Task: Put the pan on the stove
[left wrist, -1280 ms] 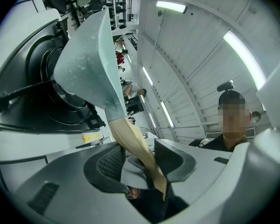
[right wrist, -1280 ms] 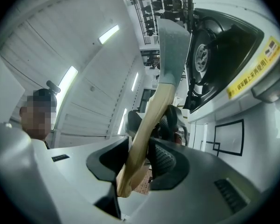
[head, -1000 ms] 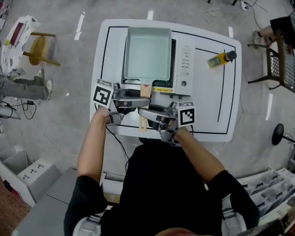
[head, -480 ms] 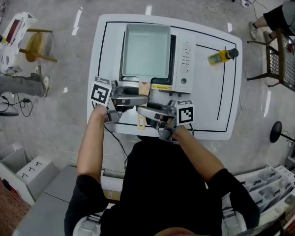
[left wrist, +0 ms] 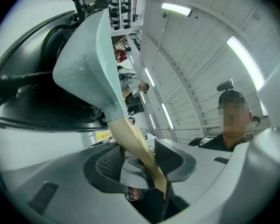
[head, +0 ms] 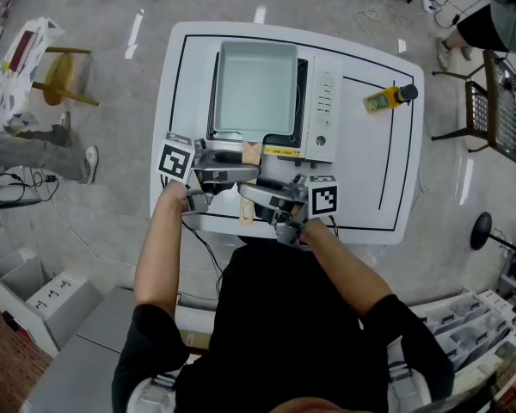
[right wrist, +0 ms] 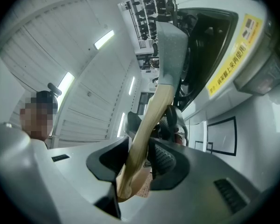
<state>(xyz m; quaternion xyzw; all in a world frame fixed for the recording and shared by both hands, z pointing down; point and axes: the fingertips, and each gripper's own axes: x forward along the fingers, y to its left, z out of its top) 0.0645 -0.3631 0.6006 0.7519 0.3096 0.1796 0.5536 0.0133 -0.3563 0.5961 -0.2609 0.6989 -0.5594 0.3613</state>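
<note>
A square pale-green pan (head: 256, 89) rests on the white stove (head: 324, 101), its wooden handle (head: 252, 155) pointing toward me. My left gripper (head: 251, 172) reaches in from the left and is shut on the handle close to the pan. My right gripper (head: 246, 194) comes from the right and is shut on the handle nearer its end. In the left gripper view the handle (left wrist: 130, 136) runs between the jaws of the left gripper (left wrist: 139, 160) up to the pan (left wrist: 91, 64). In the right gripper view the handle (right wrist: 151, 111) is pinched in the right gripper (right wrist: 142, 160).
The stove stands on a white table (head: 361, 188) marked with black lines. A yellow bottle (head: 387, 101) lies at the table's right. A wooden stool (head: 64, 80) and a person's legs (head: 34, 149) are at the left, a black chair (head: 490, 110) at the right.
Both grippers and the pan keep their places. The person at the far right and the legs at the left have shifted a little.
</note>
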